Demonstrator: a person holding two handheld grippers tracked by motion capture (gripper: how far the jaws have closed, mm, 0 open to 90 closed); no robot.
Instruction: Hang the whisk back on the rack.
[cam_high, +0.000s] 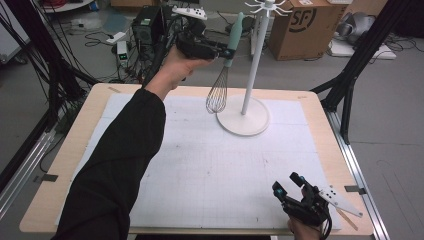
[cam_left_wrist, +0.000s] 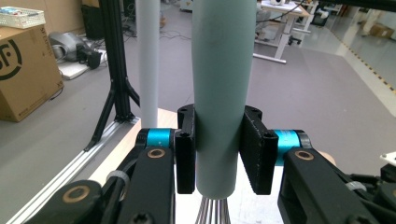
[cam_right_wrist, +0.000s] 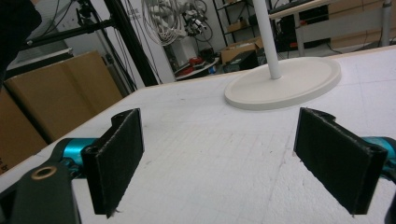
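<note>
- Even, bright overhead lighting; soft, faint shadows on the white mat (cam_high: 210, 165).
- High view slightly soft, low in detail.
- Jaws near the lens mildly blurred in both gripper views.

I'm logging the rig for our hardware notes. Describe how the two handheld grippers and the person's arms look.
Both grippers are black, with flat black jaw pads and turquoise metallic cylinders at the jaw bases. The left gripper shows brass-coloured pivot rings and a white plate with dark dots on top. The right gripper carries a pale three-cornered plate. A long black sleeve covers the left arm.
</note>
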